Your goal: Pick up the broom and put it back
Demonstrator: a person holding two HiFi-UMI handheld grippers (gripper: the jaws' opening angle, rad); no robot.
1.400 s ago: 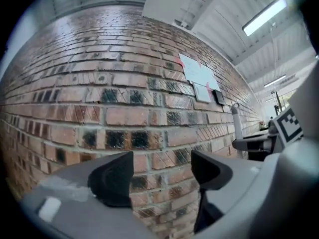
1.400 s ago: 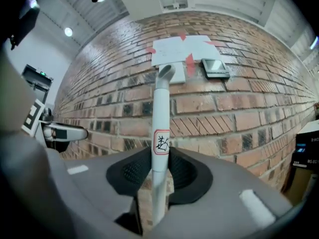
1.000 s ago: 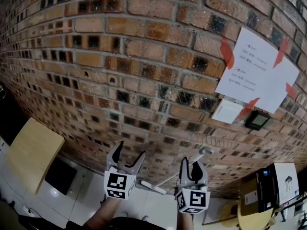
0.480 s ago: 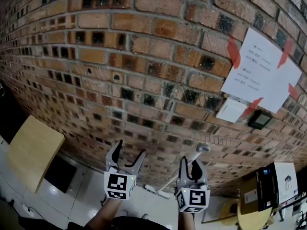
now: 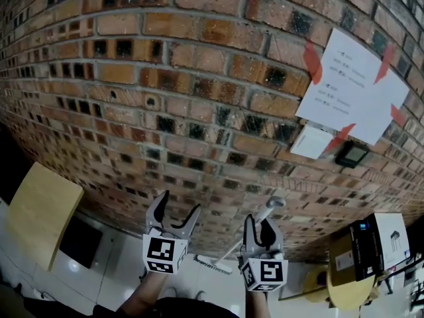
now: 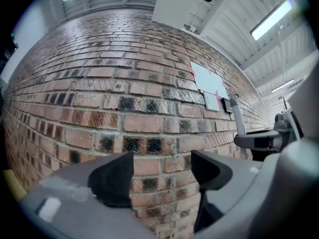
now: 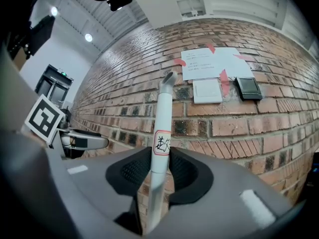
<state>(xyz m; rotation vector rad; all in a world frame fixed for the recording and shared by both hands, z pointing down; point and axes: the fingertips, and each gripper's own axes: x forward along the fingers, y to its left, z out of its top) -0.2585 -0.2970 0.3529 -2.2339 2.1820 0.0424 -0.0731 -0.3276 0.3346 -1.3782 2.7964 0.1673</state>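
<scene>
Pinching the broom (image 7: 162, 108) by its white handle with the right tongs (image 7: 160, 171), both dark pads pressing on the pole from either side, just below a red-bordered label (image 7: 161, 143) bearing handwriting. Holding that pole tilted, its grey capped end rising toward the brick wall (image 5: 165, 78) and its pale head sitting low near the foot of the wall, above the white tiled floor (image 5: 126, 270); not telling from here whether head and floor are touching.

Holding the left tongs (image 6: 162, 171) spread wide, only brickwork showing between the two dark pads, just beside the right tongs and apart from the broom. Pointing both pairs level at the wall, side by side.

Facing, up and to the right on the wall, a white paper sheet (image 5: 351, 91) fastened at its edges with strips of red tape (image 5: 313, 71). Sitting just under its lower left corner, a white switch plate (image 5: 310, 142), with a small black device (image 5: 352, 154) right beside it.

Standing at the lower right, a cardboard box (image 5: 344, 264) with a white-and-black carton (image 5: 387, 237) against it. Showing at the lower left, a pale wooden board (image 5: 43, 214) above the floor.
</scene>
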